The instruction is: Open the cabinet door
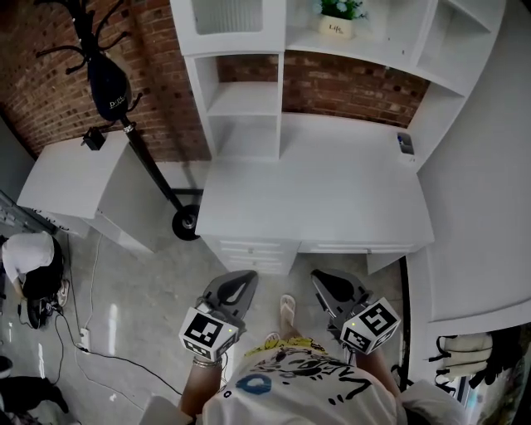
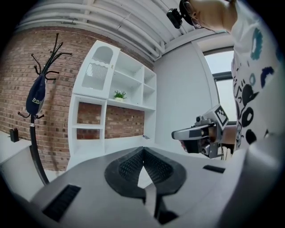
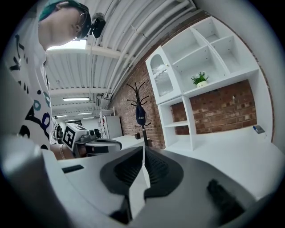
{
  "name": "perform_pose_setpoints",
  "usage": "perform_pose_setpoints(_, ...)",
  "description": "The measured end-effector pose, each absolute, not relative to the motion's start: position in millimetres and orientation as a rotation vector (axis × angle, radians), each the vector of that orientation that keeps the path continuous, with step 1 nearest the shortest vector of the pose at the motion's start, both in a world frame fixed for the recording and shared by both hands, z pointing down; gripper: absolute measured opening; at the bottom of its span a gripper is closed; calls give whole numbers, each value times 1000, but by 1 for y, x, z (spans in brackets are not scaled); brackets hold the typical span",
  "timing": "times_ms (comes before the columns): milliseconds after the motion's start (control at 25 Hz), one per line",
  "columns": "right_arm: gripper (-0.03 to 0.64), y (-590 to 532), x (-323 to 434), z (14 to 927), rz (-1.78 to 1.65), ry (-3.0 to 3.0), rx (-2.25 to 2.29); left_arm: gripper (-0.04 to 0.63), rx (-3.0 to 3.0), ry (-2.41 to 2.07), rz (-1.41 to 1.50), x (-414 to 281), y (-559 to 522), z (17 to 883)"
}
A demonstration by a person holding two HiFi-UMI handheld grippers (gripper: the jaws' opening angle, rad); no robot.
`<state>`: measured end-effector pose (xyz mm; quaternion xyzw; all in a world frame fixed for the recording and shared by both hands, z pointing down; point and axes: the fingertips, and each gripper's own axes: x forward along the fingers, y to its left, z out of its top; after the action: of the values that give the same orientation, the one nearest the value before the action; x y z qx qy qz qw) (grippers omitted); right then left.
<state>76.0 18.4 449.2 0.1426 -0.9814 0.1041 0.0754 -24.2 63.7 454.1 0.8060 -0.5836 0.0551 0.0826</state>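
The cabinet door (image 1: 226, 15) is a white arched door with ribbed glass at the top left of the desk hutch; it is closed, and also shows as the door (image 2: 99, 67) and the door (image 3: 162, 78). My left gripper (image 1: 243, 278) and right gripper (image 1: 323, 278) hang side by side in front of the white desk (image 1: 332, 199), well short of the hutch. The left gripper (image 2: 143, 149) has its jaws together with nothing between them. The right gripper (image 3: 143, 149) is likewise shut and empty. Each gripper view shows the other gripper off to its side.
A black coat stand with a dark bag (image 1: 108, 83) leans left of the hutch. A potted plant (image 1: 336, 17) sits on a shelf, a small dark object (image 1: 405, 143) on the desk's right side. Drawers (image 1: 249, 249) lie under the desk. A person (image 1: 29, 266) crouches far left among floor cables.
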Motion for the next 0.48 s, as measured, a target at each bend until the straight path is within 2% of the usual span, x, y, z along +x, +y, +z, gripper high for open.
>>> perform_pose_setpoints(480, 29, -80, 44, 441, 305, -2973, 367, 15, 2376, -1824, 172, -57, -28, 446)
